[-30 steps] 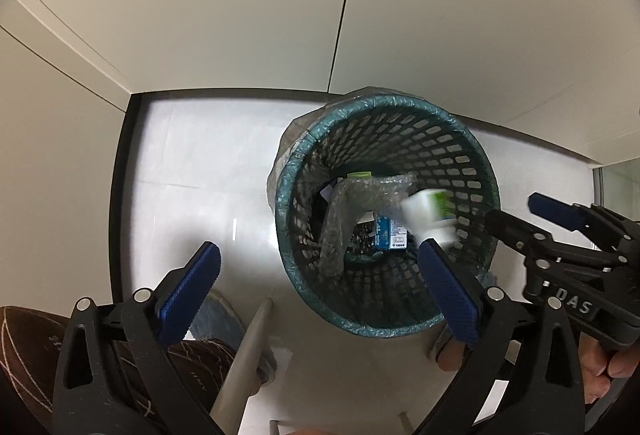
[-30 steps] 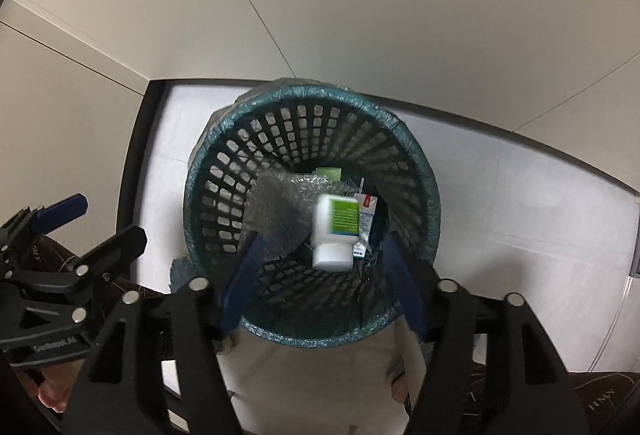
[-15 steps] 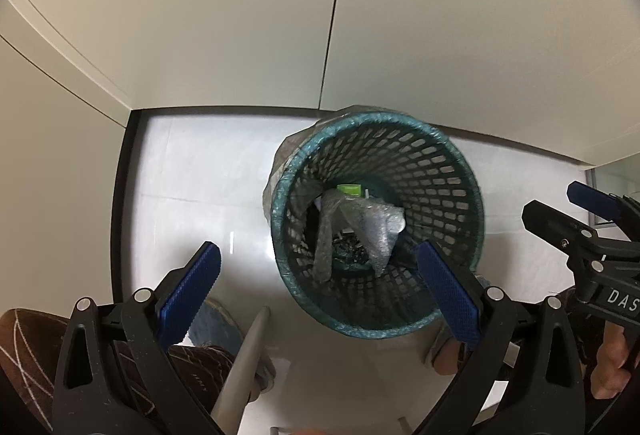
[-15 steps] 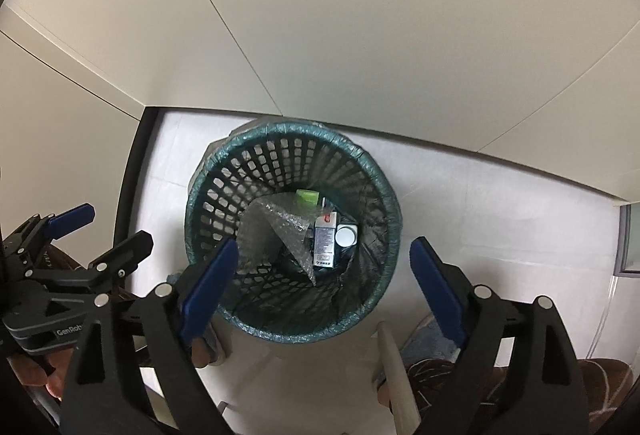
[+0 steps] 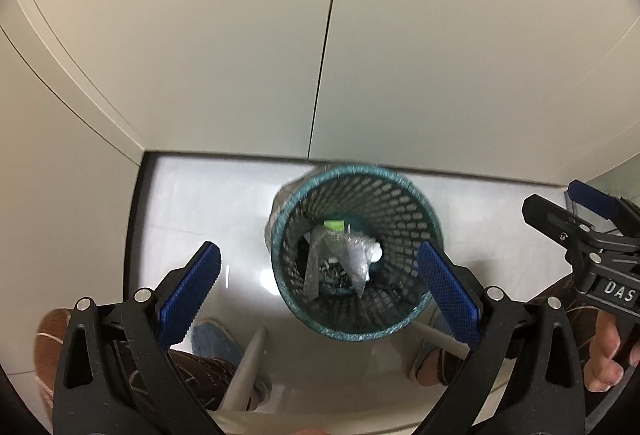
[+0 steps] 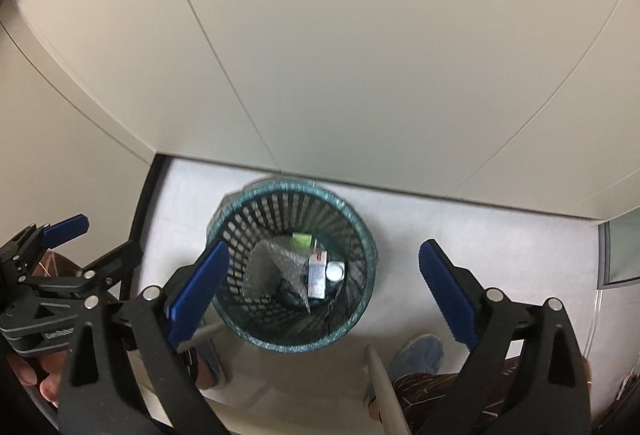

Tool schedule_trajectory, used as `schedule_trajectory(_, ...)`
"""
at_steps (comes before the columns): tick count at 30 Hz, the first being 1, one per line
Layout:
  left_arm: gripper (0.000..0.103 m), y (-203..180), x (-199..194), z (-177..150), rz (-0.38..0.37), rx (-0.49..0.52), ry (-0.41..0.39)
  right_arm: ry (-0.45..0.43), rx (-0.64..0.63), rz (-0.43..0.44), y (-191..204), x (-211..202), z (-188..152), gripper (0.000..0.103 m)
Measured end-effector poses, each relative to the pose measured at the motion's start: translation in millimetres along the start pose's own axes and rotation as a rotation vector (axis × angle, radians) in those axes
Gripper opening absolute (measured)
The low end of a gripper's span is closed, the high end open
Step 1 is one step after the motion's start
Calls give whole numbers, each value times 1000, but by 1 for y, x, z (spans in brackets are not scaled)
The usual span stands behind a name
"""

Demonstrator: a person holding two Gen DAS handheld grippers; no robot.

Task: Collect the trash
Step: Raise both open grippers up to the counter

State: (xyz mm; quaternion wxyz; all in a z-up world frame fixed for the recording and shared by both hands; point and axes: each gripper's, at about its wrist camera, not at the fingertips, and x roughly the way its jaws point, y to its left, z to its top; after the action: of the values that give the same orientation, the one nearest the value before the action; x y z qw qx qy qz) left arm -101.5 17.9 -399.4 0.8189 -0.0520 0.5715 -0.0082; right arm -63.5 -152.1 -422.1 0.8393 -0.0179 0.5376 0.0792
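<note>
A teal mesh trash basket (image 5: 416, 199) stands on the white floor; it also shows in the right wrist view (image 6: 360, 235). Inside lie bubble wrap (image 5: 352, 263), a green-capped item (image 6: 301, 240), a small blue and white carton (image 6: 317, 274) and a white bottle (image 6: 335, 270). My left gripper (image 5: 320, 291) is open and empty, high above the basket. My right gripper (image 6: 324, 287) is open and empty, also high above it. Each gripper shows at the edge of the other's view.
Beige wall panels (image 5: 440, 55) rise behind the basket. The person's blue slippers (image 5: 212, 335) (image 6: 420, 353) and brown trouser legs stand near the basket. Grey table legs (image 5: 248, 367) (image 6: 384, 387) slant in front. A dark strip (image 5: 134, 235) edges the floor at left.
The white bottle has dropped from the right gripper into the basket. Both grippers have risen away from the basket, which now looks smaller.
</note>
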Motion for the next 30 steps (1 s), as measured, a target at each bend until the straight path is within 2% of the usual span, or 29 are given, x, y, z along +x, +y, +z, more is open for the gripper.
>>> schedule_trajectory(9, 97, -11, -90, 31, -20, -7, -138, -177, 21, 10, -6, -91, 29, 92)
schedule_trajectory(19, 97, -41, -217, 74, -41, 13, -310, -407, -5, 17, -11, -224, 71, 92)
schedule_trajectory(25, 97, -63, -294, 122, -52, 26, -424, -516, -16, 0, -19, -301, 125, 92)
schedule_trajectory(27, 97, -72, -310, 142, -33, 38, -450, -534, -16, 3, -22, -321, 149, 92)
schedule_trajectory(30, 97, -85, -331, 173, -60, 43, -466, -549, -4, 11, -28, -344, 187, 92)
